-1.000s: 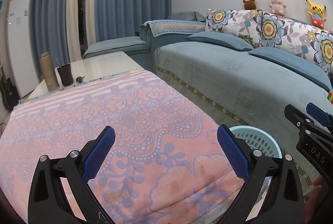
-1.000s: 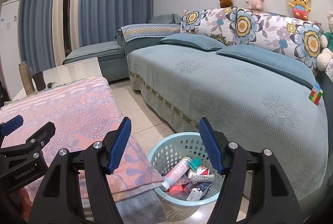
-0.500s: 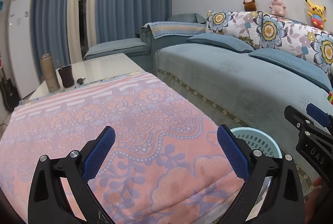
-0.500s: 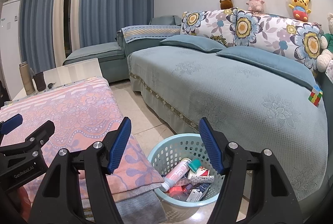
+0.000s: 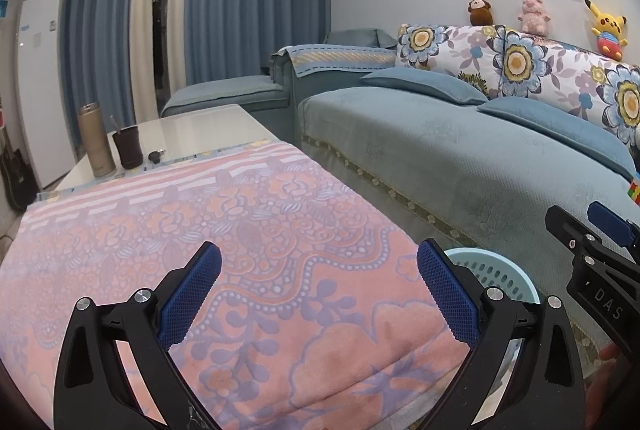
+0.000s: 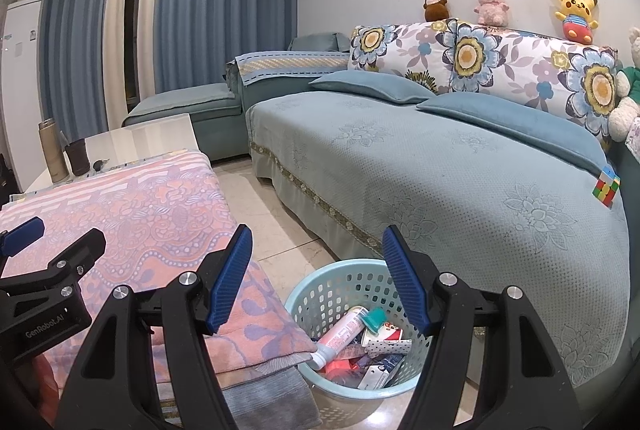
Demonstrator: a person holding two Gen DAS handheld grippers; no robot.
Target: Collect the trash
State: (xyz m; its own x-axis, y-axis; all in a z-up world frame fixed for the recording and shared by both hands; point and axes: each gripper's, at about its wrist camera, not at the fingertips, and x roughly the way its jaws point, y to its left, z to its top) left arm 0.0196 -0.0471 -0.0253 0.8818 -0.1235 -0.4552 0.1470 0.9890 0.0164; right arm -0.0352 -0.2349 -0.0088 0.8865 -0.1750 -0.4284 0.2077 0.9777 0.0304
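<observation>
A light blue laundry-style basket (image 6: 304, 300) stands on the floor between the table and the sofa. It holds several pieces of trash, among them a white tube (image 6: 340, 334) and small cartons. My right gripper (image 6: 316, 280) hovers open above and in front of the basket, nothing between its blue pads. My left gripper (image 5: 318, 290) hangs open over the pink patterned cloth (image 5: 240, 230) on the table, also empty. In the left wrist view the basket's rim (image 5: 496, 266) shows behind the right finger, and the right gripper (image 5: 600, 254) sits at the far right edge.
A long blue sofa (image 6: 440, 170) with floral cushions runs along the right. At the table's far end stand a tan flask (image 5: 95, 140), a dark cup (image 5: 128, 146) and a small dark object. A colour cube (image 6: 607, 186) lies on the sofa. Tiled floor (image 6: 272, 226) separates table and sofa.
</observation>
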